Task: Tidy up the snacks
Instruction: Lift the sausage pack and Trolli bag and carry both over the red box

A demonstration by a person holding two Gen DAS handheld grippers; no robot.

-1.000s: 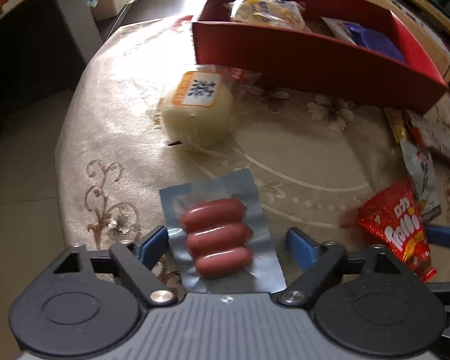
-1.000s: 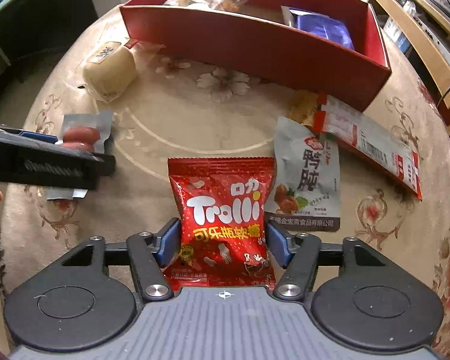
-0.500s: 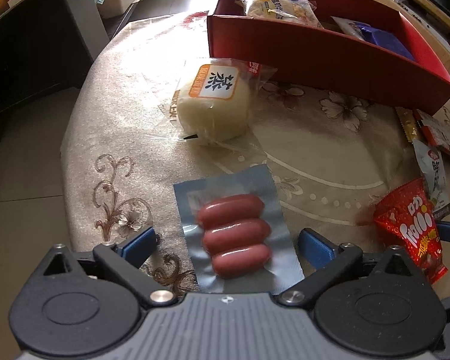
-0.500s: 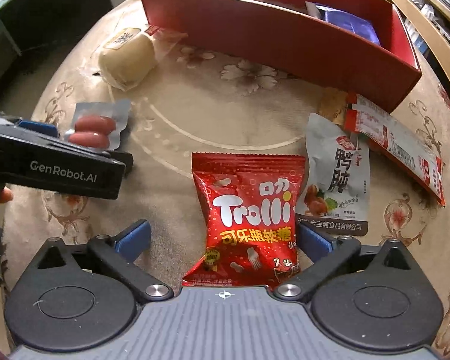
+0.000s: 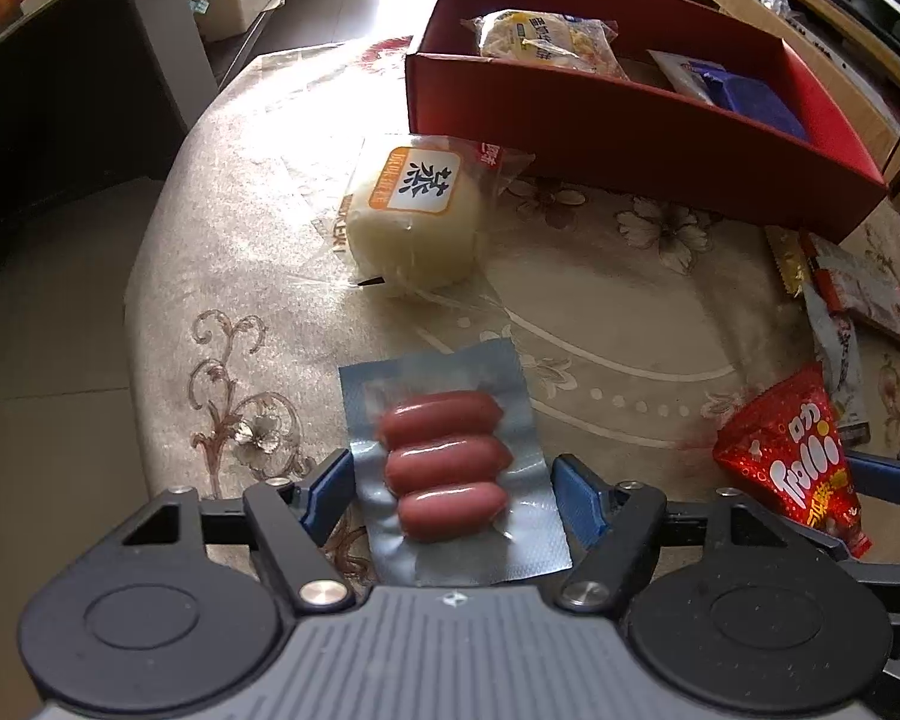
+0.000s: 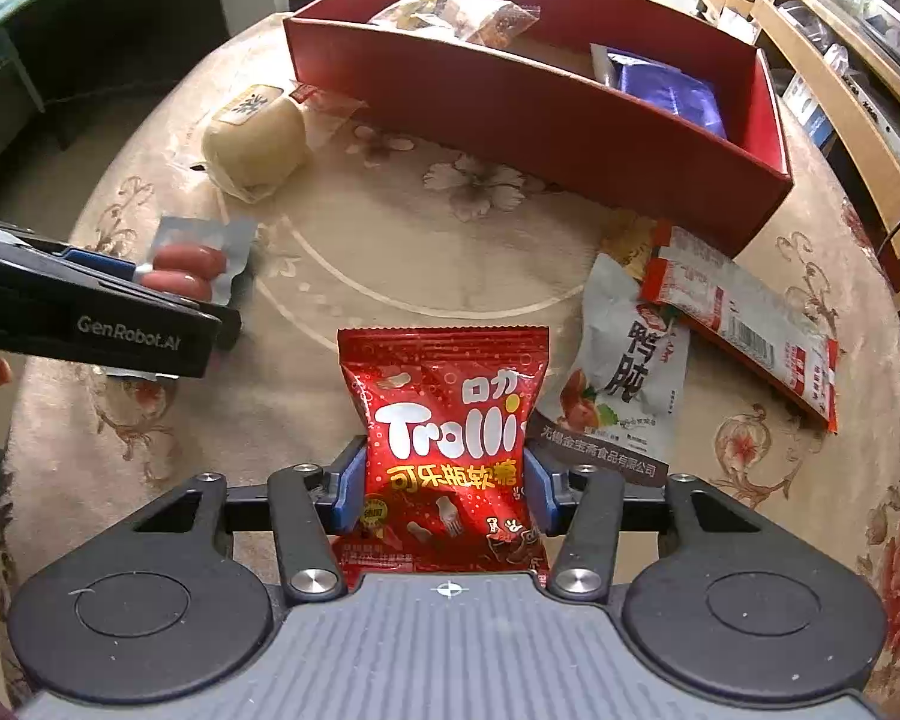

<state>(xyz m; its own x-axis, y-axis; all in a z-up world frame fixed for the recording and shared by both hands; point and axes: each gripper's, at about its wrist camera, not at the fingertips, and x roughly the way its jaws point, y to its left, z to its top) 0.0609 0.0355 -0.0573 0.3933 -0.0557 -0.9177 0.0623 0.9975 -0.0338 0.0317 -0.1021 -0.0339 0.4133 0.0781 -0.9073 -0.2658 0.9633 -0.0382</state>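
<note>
Left wrist view
- Left gripper (image 5: 453,495): pointed steeply down at the table; its jaws have just been closing and now sit against both side edges of the sausage pack.
- Sausage pack (image 5: 444,468): a silvery vacuum pouch with three small red sausages, flat on the tablecloth (image 5: 600,324), caught between the blue pads (image 5: 330,489).
- Wrapped bun (image 5: 417,216): a pale round bun in clear wrap with an orange-edged label, lying beyond the pouch and just in front of the red box.
- Red box (image 5: 618,126): an open cardboard tray at the far side of the table; a yellowish packet (image 5: 546,39) and a blue packet (image 5: 744,96) lie inside.
- Far right: the red gummy bag (image 5: 792,462) with a blue finger of the other gripper beside it.

Right wrist view
- Right gripper (image 6: 444,495): also angled down; its jaws have just been closing and now pinch the lower part of the red gummy bag (image 6: 444,438), whose foil creases inward at the pads.
- Gummy bag position: resting on the cloth near the table's near edge, well short of the red box (image 6: 546,126).
- Grey pouch (image 6: 624,378): beside the gummy bag on its right, partly under a long red-and-white packet (image 6: 744,324).
- Left gripper (image 6: 90,312): seen from the side at the left edge, over the sausage pack (image 6: 192,264).
</note>
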